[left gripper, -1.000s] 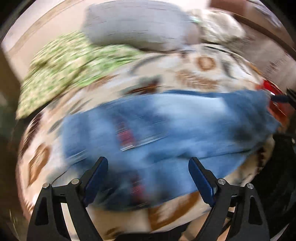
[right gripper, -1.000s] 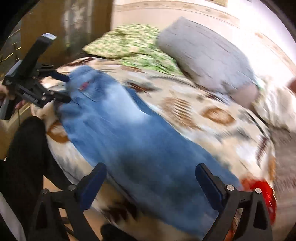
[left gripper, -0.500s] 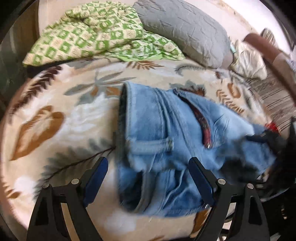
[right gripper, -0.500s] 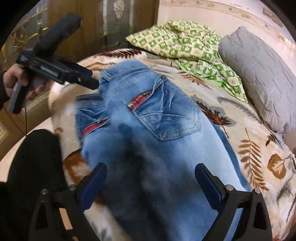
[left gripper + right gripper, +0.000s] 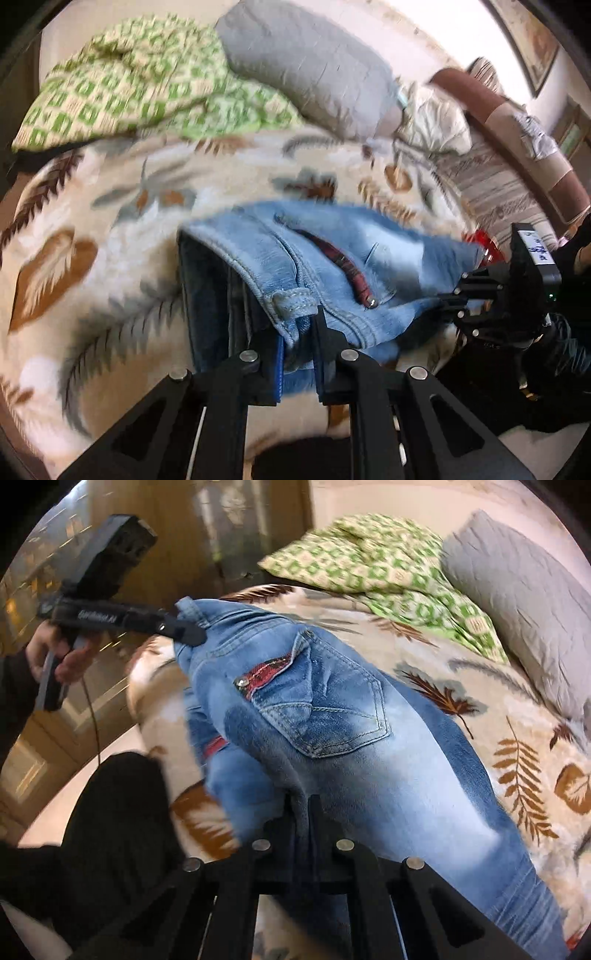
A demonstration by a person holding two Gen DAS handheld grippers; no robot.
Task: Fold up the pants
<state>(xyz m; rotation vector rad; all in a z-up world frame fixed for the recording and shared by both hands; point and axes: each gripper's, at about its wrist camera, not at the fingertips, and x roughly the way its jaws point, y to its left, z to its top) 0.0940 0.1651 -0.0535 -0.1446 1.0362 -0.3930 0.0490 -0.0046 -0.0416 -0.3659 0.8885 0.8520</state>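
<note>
Light blue jeans (image 5: 332, 266) lie on a leaf-patterned bed blanket (image 5: 110, 229), back pocket up in the right wrist view (image 5: 332, 716). My left gripper (image 5: 297, 332) is shut on the waistband corner by a belt loop; it also shows in the right wrist view (image 5: 184, 631) at the waistband. My right gripper (image 5: 303, 805) is shut on a fold of denim below the back pocket; it shows at the right of the left wrist view (image 5: 458, 295). The jeans are bunched and lifted between the two grips.
A green checked blanket (image 5: 140, 85) and a grey pillow (image 5: 314, 66) lie at the head of the bed. A wooden wardrobe (image 5: 229, 528) stands behind. My dark-clothed leg (image 5: 110, 830) is at the bed's edge. A red thing (image 5: 487, 247) lies past the jeans.
Both grippers were open above the jeans; both have closed on the denim, the left at the waistband, the right below the back pocket. The jeans have bunched up.
</note>
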